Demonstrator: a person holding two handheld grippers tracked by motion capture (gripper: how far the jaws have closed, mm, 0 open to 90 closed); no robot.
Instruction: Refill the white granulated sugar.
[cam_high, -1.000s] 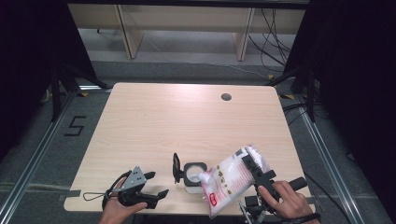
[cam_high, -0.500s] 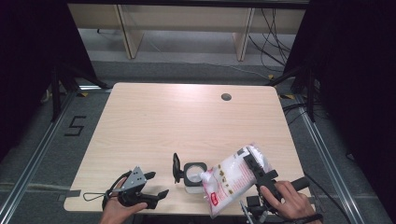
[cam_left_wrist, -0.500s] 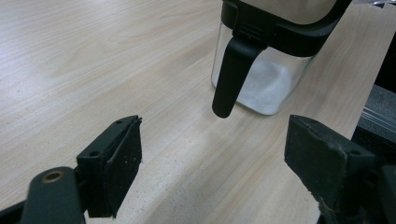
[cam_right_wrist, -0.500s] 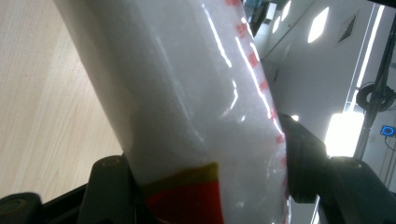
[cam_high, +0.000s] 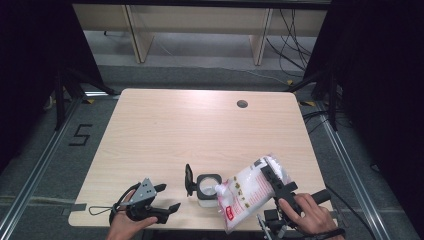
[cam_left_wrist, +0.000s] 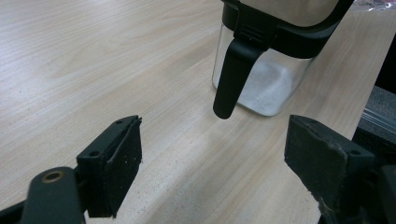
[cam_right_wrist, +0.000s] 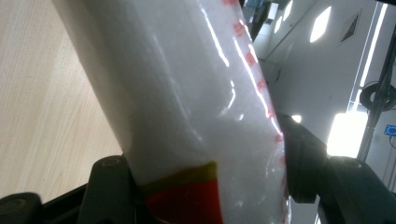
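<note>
A clear square jar (cam_high: 207, 189) with a black rim stands near the table's front edge, its black lid (cam_high: 188, 180) flipped up on the left side. White grains lie in the jar's (cam_left_wrist: 268, 88) bottom, and a black clasp (cam_left_wrist: 232, 77) hangs down its side. A white bag with red print (cam_high: 248, 189) is tilted over the jar, its spout at the jar's mouth. My right gripper (cam_high: 268, 173) is shut on the bag (cam_right_wrist: 187, 102), which sits between both jaws (cam_right_wrist: 205, 168). My left gripper (cam_high: 167, 197) rests left of the jar, open (cam_left_wrist: 212, 140) with nothing between its jaws.
The light wooden table (cam_high: 200, 130) has a round cable hole (cam_high: 242, 104) at the back right. Black frames and cables stand on the floor around it. The jar and bag sit close to the front edge.
</note>
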